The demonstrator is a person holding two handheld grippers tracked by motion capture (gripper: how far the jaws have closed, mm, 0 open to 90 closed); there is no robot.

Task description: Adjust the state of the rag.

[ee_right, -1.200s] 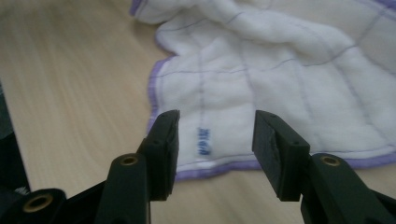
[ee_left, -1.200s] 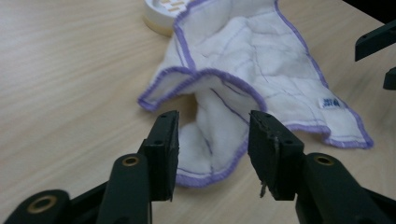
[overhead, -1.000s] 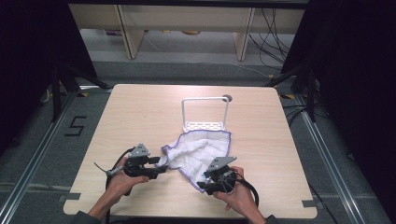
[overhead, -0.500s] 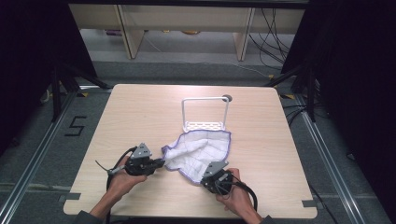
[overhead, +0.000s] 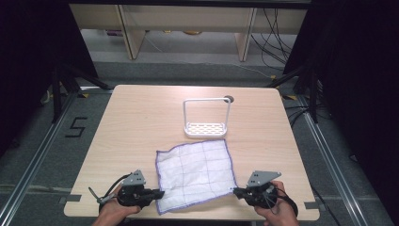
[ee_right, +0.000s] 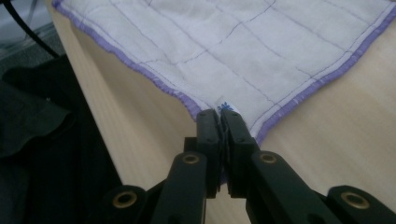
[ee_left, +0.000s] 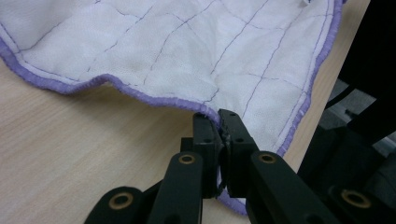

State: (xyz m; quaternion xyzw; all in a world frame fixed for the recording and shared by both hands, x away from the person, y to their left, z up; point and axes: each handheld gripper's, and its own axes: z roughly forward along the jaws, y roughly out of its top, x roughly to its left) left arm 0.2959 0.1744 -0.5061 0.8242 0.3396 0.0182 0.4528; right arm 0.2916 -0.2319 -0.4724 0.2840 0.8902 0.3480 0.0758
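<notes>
The left gripper [overhead: 159, 193] sits at the near edge of the table [overhead: 136, 122], at about 7 o'clock. Its jaws are pinched tight on the near left edge of the cloth [overhead: 195, 174], close to the corner. In the left gripper view the purple hem [ee_left: 140, 95] goes right in between the jaws.

The right gripper [overhead: 235, 190] sits at about 5 o'clock. Its jaws are pinched tight on the near right corner, right by a small blue mark [ee_right: 226, 106].

The cloth lies open and mostly flat between the two grippers, in the near middle of the table. Its far edge almost reaches the white rack [overhead: 206, 117], which stands at 12 o'clock from the cloth.

To do this step well, I think both hands should pull apart gently and evenly, so the near edge goes straight. Keep the pinch firm so no corner slips out. Keep the cloth low on the table. One wavy bump shows along the left hem, so a small tug there should smooth it. Do not push the cloth into the rack.
</notes>
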